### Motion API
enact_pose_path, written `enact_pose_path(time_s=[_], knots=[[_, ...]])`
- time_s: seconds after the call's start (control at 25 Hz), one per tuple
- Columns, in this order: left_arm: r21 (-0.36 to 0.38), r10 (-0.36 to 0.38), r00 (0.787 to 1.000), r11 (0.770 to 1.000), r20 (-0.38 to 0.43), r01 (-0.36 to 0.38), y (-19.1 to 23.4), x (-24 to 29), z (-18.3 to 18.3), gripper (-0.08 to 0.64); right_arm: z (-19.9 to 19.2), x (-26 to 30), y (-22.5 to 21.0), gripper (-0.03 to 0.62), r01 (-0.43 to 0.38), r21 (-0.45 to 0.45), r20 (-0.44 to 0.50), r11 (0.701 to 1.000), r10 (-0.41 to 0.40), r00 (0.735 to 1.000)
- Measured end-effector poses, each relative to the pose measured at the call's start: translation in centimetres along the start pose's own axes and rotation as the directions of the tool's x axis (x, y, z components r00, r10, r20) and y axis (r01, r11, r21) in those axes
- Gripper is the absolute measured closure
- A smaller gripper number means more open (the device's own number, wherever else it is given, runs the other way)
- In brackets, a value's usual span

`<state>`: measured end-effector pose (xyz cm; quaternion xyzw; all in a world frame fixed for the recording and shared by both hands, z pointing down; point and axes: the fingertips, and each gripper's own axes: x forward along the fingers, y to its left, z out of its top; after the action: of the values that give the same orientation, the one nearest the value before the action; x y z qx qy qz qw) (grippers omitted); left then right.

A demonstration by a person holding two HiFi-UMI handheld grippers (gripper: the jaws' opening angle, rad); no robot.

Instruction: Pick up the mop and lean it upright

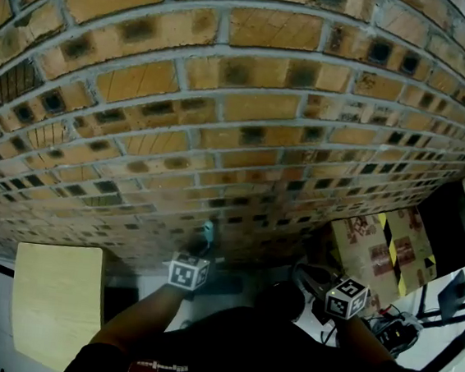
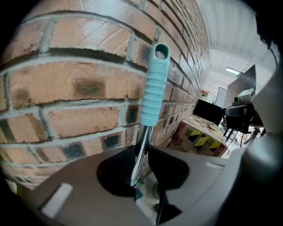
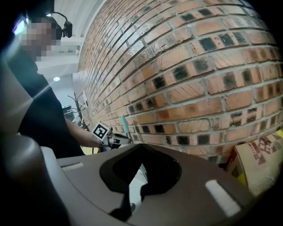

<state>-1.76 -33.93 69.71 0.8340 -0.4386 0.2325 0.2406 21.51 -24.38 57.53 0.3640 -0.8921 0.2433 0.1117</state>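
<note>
Left gripper: my left gripper (image 2: 141, 152) pinches the mop's chrome shaft (image 2: 144, 134), one dark pad on each side, just below the teal grip (image 2: 154, 84).
Why that hold: I grip the bare metal under the ribbed sleeve so I can steer the top end without the pads riding over the ribs.
Mop: the handle stands nearly upright in front of the brick wall (image 1: 225, 98), and its tip with the hanging hole is close to the bricks. No view shows the mop head, so I can't say how its foot sits.
Right gripper: my right gripper (image 3: 141, 148) holds nothing. As far as the dark recess lets me judge, its tips are pressed together. It hangs off to the side, aimed along the wall towards the mop.
Why it waits there: I judge one hand is enough for a light pole, and the other stays free to catch the handle if it slides.
Surroundings: a cardboard box (image 1: 383, 246) with yellow and black stripes stands against the wall on my right, well apart from the handle, so the stretch of wall by the mop is free for leaning.
Stage: I judge the mop is raised, and the lean against the wall is not yet settled.
Risk: a smooth shaft on rough brick may skate sideways once I let go.
</note>
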Motion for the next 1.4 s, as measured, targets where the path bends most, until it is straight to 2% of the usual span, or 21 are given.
enact_pose_path(time_s=[0.12, 0.32, 0.52, 0.72, 0.96, 1.16, 1.4], knots=[[-0.006, -0.015, 0.999, 1.000, 0.037, 0.016, 0.2, -3.3, 1.0, 0.472, 0.7, 1.5, 1.0, 0.578, -0.038, -0.014, -0.004, 0.999, 0.038, 0.999], [0.025, -0.044, 0.997, 0.999, 0.069, 0.042, -0.1, -8.8, 4.8, 0.472, 1.5, 3.8, 2.5, 0.578, -0.101, -0.036, -0.015, 0.994, 0.100, 0.995], [0.042, -0.061, 0.991, 0.998, 0.117, 0.056, -0.7, -14.0, 10.1, 0.472, 2.8, 5.5, 3.6, 0.578, -0.138, -0.058, 0.009, 0.989, 0.138, 0.990], [0.108, -0.077, 0.977, 0.993, 0.199, 0.056, -2.4, -18.6, 16.2, 0.472, 3.7, 6.2, 4.3, 0.578, -0.157, -0.069, 0.018, 0.985, 0.158, 0.987], [0.168, -0.108, 0.937, 0.984, 0.331, 0.054, -3.8, -23.7, 23.2, 0.474, 4.2, 6.7, 5.1, 0.578, -0.170, -0.079, 0.021, 0.982, 0.172, 0.985], [0.202, -0.150, 0.891, 0.977, 0.429, 0.068, -5.2, -27.6, 27.9, 0.474, 4.5, 6.6, 5.2, 0.578, -0.168, -0.085, 0.024, 0.982, 0.171, 0.985], [0.211, -0.206, 0.836, 0.971, 0.508, 0.111, -6.0, -31.7, 32.7, 0.476, 4.8, 6.7, 5.6, 0.578, -0.171, -0.095, 0.016, 0.981, 0.174, 0.985]])
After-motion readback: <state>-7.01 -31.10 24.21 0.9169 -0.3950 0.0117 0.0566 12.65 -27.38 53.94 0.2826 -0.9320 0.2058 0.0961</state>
